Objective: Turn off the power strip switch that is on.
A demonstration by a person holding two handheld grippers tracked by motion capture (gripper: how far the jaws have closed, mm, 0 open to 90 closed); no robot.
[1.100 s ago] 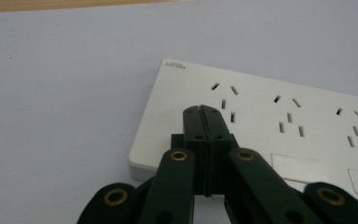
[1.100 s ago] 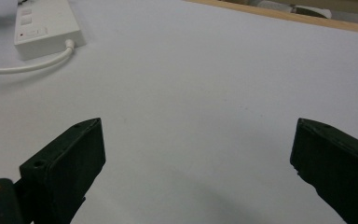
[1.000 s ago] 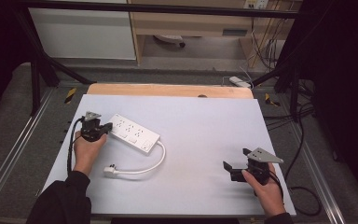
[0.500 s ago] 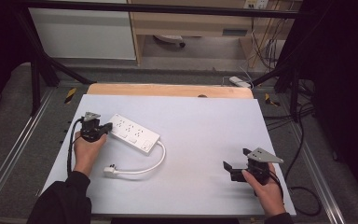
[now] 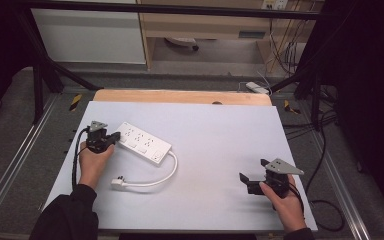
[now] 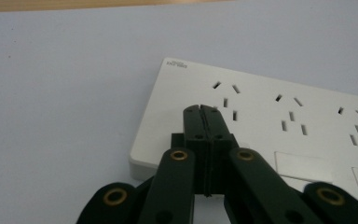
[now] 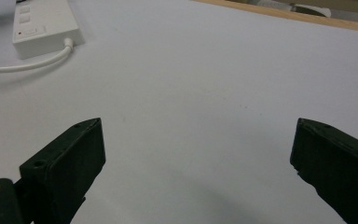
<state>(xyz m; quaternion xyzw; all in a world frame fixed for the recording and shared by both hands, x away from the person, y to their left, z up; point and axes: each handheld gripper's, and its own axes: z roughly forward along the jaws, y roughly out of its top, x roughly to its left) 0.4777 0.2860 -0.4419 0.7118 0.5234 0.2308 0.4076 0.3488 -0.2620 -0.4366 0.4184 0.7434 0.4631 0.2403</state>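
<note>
A white power strip (image 5: 142, 142) lies flat on the left half of the white table (image 5: 230, 130). Its white cord (image 5: 166, 175) loops round to a plug (image 5: 119, 183) near the person's left hand. My left gripper (image 5: 115, 138) is shut, with nothing between its jaws. Its tips (image 6: 200, 110) rest over the strip's (image 6: 284, 126) near end, beside the first socket. Whether they touch it I cannot tell. My right gripper (image 5: 251, 172) is held low at the table's front right, jaws wide open (image 7: 196, 154) over bare table. The strip's switch end (image 7: 44, 25) and the cord (image 7: 28, 65) lie far ahead of it.
A wooden strip (image 5: 180, 96) runs along the table's far edge. Metal rails (image 5: 15, 165) flank the table on both sides. Black cables (image 5: 325, 215) lie on the floor at the right. Cabinets and wiring stand beyond the table.
</note>
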